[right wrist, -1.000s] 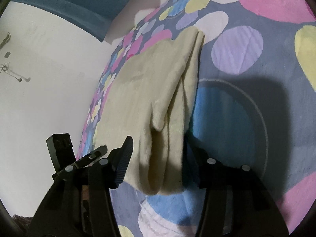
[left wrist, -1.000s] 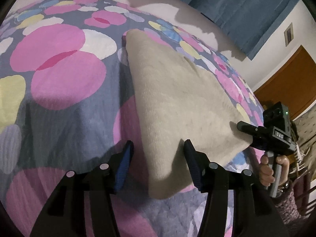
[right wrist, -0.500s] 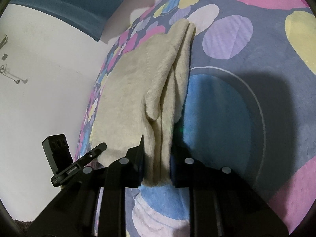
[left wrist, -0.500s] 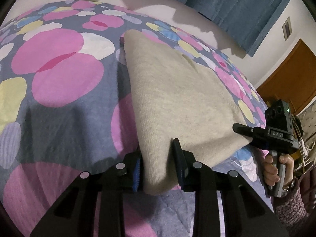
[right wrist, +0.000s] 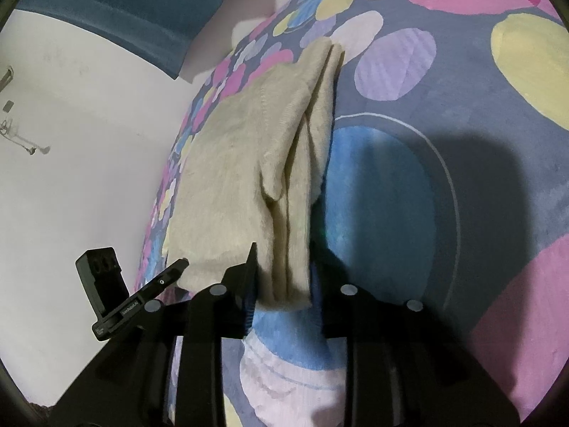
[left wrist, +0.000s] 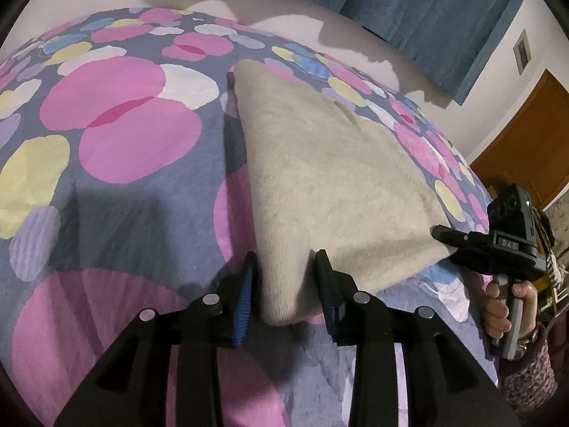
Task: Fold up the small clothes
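A beige knitted garment (left wrist: 330,178), folded in layers, lies on a bed cover with coloured circles (left wrist: 117,163). My left gripper (left wrist: 284,284) is shut on the garment's near left corner, its fingers pressing the cloth on both sides. My right gripper (right wrist: 284,277) is shut on the other near corner, where the stacked layers (right wrist: 291,213) show edge-on. The right gripper also shows in the left wrist view (left wrist: 498,249), held by a hand. The left gripper shows in the right wrist view (right wrist: 142,295) at the cloth's far corner.
A pale wall (right wrist: 71,142) runs along the bed's side. Blue curtains (left wrist: 409,10) hang behind the bed. A brown wooden door (left wrist: 526,142) stands at the right. The cover (right wrist: 444,142) stretches wide to the right of the garment.
Both grippers went from open around the garment's near corners to shut on them. The near edge is now pinched and slightly raised.
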Available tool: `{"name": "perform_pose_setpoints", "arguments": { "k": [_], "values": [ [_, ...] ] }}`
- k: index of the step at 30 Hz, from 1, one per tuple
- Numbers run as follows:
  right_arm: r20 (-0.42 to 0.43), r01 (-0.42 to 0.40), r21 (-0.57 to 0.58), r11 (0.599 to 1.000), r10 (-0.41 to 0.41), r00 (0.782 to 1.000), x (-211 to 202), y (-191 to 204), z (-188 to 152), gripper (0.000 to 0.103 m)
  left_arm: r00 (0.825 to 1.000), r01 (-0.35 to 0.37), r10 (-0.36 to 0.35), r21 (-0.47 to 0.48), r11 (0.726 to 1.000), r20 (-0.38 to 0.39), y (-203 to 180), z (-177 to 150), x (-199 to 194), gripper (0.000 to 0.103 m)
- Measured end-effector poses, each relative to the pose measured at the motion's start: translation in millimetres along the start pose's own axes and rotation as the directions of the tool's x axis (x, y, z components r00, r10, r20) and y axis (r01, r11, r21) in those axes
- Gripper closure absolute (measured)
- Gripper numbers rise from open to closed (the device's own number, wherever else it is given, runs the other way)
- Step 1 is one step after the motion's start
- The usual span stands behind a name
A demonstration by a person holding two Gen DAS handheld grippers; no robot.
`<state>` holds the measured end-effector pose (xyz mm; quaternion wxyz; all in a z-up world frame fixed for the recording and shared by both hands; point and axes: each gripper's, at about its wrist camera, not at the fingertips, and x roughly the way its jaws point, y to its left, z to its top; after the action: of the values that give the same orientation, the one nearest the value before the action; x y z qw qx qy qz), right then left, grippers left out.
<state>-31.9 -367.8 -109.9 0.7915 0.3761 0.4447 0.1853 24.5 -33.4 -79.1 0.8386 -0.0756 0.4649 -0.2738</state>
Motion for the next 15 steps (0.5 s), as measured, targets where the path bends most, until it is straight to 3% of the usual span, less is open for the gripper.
{"name": "perform_pose_setpoints", "arguments": {
  "k": [8,15],
  "values": [
    [0.015,0.026,-0.013,1.0,-0.025,1.0,-4,6,-5,0.063,0.998,-0.051,0.051,-0.001,0.999,0.026,-4,-6,-11,0.056],
    [0.039,0.099,-0.066,0.993,-0.096,0.995,-9,19,-11,0.045,0.986,-0.15,0.149,0.016,0.989,0.077,-8,-11,-24,0.034]
  ]
}}
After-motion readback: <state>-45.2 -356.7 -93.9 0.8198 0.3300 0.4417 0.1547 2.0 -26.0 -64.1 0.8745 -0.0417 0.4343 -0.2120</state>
